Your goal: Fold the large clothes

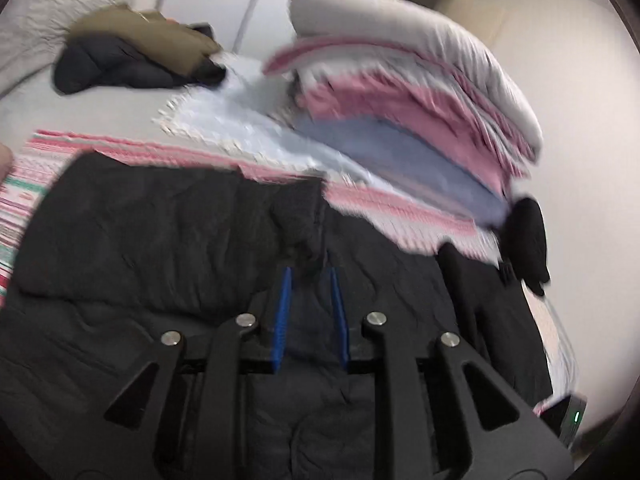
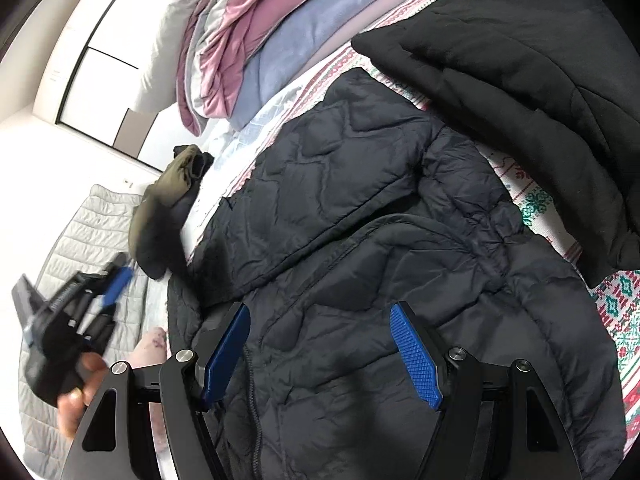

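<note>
A dark navy quilted puffer jacket (image 2: 360, 220) lies spread on the bed, its zipper running toward the camera. It fills the lower part of the left wrist view (image 1: 160, 232), which is blurred. My right gripper (image 2: 320, 316) is open above the jacket's middle, holding nothing. My left gripper (image 1: 309, 276) has its blue pads (image 1: 283, 320) a narrow gap apart over the jacket's collar area; whether they pinch cloth is not clear. The left gripper also shows blurred in the right wrist view (image 2: 114, 280), off the jacket's left edge.
A second black jacket (image 2: 540, 80) lies folded at the upper right. An olive and black garment (image 2: 164, 208) lies at the left. A stack of pink, blue and grey blankets (image 1: 420, 92) sits behind. A patterned bedspread (image 2: 624, 320) lies under the jackets.
</note>
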`<state>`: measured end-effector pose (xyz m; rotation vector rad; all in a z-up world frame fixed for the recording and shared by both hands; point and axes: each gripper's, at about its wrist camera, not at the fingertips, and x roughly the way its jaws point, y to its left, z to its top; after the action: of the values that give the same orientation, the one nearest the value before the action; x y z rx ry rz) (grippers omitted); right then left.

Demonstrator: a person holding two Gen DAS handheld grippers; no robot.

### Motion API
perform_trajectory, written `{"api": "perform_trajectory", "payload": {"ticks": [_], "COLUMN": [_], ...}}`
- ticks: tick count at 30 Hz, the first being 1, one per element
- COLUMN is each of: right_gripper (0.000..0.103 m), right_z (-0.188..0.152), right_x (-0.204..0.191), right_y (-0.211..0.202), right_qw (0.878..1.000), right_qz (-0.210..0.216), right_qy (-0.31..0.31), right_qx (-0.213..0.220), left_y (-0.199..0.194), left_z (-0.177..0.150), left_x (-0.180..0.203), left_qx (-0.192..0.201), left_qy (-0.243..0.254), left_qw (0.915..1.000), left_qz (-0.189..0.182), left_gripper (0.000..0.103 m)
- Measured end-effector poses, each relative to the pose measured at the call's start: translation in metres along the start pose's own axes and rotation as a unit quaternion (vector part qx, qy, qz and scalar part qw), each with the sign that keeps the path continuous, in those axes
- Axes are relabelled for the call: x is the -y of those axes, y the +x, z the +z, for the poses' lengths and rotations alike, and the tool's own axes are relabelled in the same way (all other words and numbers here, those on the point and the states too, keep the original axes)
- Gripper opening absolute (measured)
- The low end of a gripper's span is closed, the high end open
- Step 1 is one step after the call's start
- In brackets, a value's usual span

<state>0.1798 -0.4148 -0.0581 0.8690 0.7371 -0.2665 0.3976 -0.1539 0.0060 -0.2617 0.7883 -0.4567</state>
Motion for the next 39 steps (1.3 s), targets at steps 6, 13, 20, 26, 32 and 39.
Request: {"api": "perform_trajectory", "payload": {"ticks": [6, 13, 20, 26, 32, 39], "right_gripper": [0.074, 0.074, 0.074, 0.074, 0.074, 0.073], "right_z": [0.003, 0.001, -0.007, -0.006, 0.021, 0.057], "right_x": [0.007, 0.002, -0.017, -0.037, -0.1, -0.131], "right_y": [-0.001, 0.007, 0.018, 0.052, 0.122, 0.213], "right_qw": [1.0, 1.0, 0.999, 0.997, 0.995, 0.996], "right_qz": [-0.004, -0.005, -0.001, 0.01, 0.021, -0.029], "right_qy": [0.011, 0.0, -0.04, -0.048, -0.076, -0.043], "right_qx": [0.003, -0.005, -0.014, -0.052, -0.069, -0.071], "left_y": [-0.051, -0.116, -0.122, -0.103, -0.117, -0.115], "left_z": [-0.025, -0.053, -0.105, -0.109, -0.103, -0.106], "left_x": [-0.036, -0.128, -0.195, -0.21, -0.222, -0.248], "left_qx": [0.001, -0.01, -0.028, -0.064, -0.049, -0.067], "left_qy": [-0.002, -0.097, -0.165, -0.197, -0.218, -0.255], "left_qw": [0.9995, 0.9876, 0.9686, 0.9637, 0.9661, 0.9574], "left_qz": [0.032, 0.123, 0.183, 0.169, 0.129, 0.118], "left_gripper": [0.039, 0.046, 0.05, 0.05, 0.051, 0.051]}}
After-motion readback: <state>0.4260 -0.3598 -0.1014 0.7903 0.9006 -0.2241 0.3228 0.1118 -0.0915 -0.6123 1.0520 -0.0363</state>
